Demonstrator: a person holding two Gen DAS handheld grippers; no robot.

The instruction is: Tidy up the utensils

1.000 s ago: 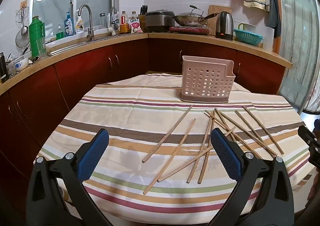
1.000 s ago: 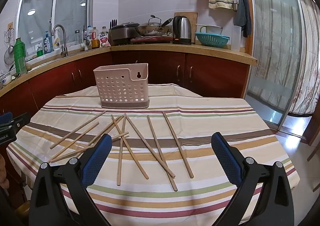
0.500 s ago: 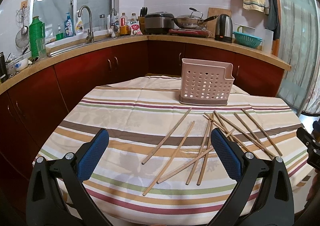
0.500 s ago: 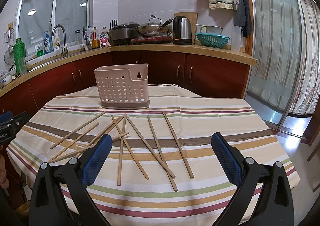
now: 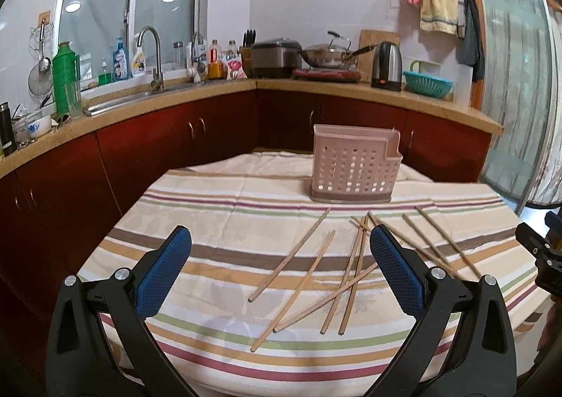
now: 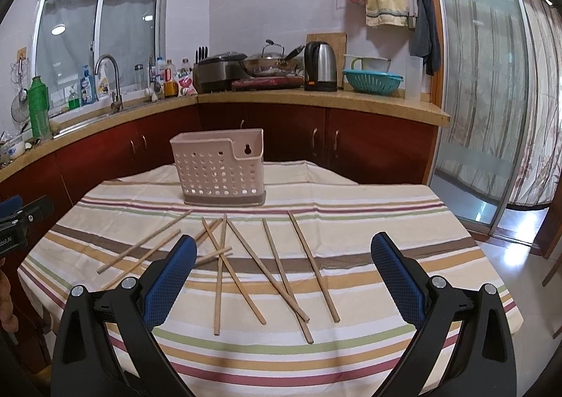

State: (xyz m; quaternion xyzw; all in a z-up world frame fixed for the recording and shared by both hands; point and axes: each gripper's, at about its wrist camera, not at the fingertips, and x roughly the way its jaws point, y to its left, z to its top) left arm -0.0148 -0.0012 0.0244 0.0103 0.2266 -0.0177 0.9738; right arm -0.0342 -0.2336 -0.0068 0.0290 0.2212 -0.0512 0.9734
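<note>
Nine or so wooden chopsticks (image 6: 246,263) lie flat and scattered on the striped cloth of the desk (image 6: 386,221), some crossing one another near the middle, two lying apart toward the left and two nearly parallel toward the right; we cannot fix the exact count where they overlap. Beyond them, at the far side of the desk, stands the perforated pink holder (image 6: 219,169), upright on its darker base, with no utensil showing above its rim. We read this as the target container: its open top faces up so that sticks can be dropped in on end, and its place just beyond the scatter keeps each carry short. We hold the left claw (image 5: 279,269) released, its blue pads (image 5: 163,270) spread wide above the near left part of the cloth and gripping nothing; the right claw (image 6: 284,274) is likewise released and empty, hovering over the near edge with the rightmost sticks framed between its pads. Both are kept back from the desk and well apart from each other, which we judge suits a survey before a first pick. The task appears not yet begun. We would expect the isolated sticks at either side to be the easier first grasps, since the crossed ones may roll or drag neighbours when lifted. Thin, flat-lying sticks also call for a low, closely aligned pinch.
</note>
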